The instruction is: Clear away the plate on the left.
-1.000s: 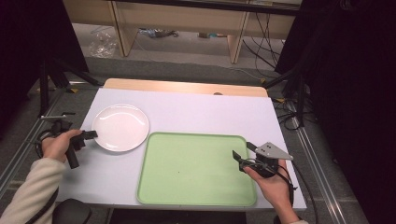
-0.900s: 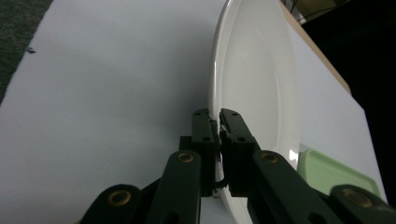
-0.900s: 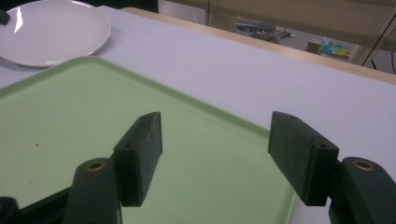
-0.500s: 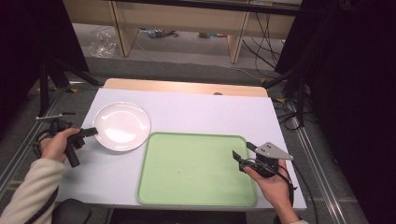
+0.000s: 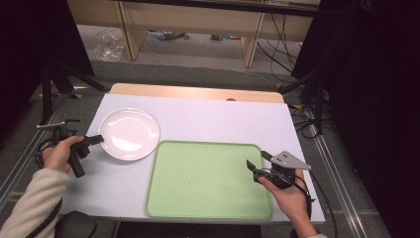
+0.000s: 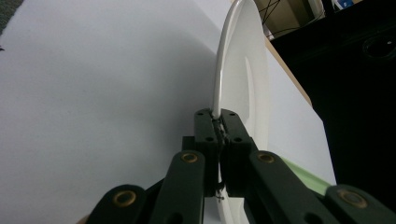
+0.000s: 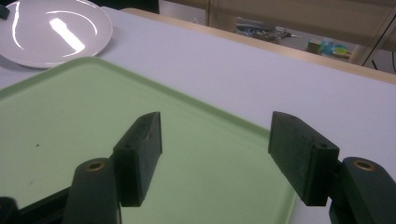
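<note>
Since the earlier frame, the left tongs [image 5: 97,140] have been closed on the white plate's [image 5: 130,133] left rim; the right tongs [image 5: 258,164] are held open over the green tray [image 5: 208,178], lower right.

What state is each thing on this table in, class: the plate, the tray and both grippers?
White plate: flat on the table, rim clamped.
Green tray: flat, nothing on it.
Left gripper: shut on the plate's rim.
Right gripper: open, over the tray's edge, holding nothing.
</note>
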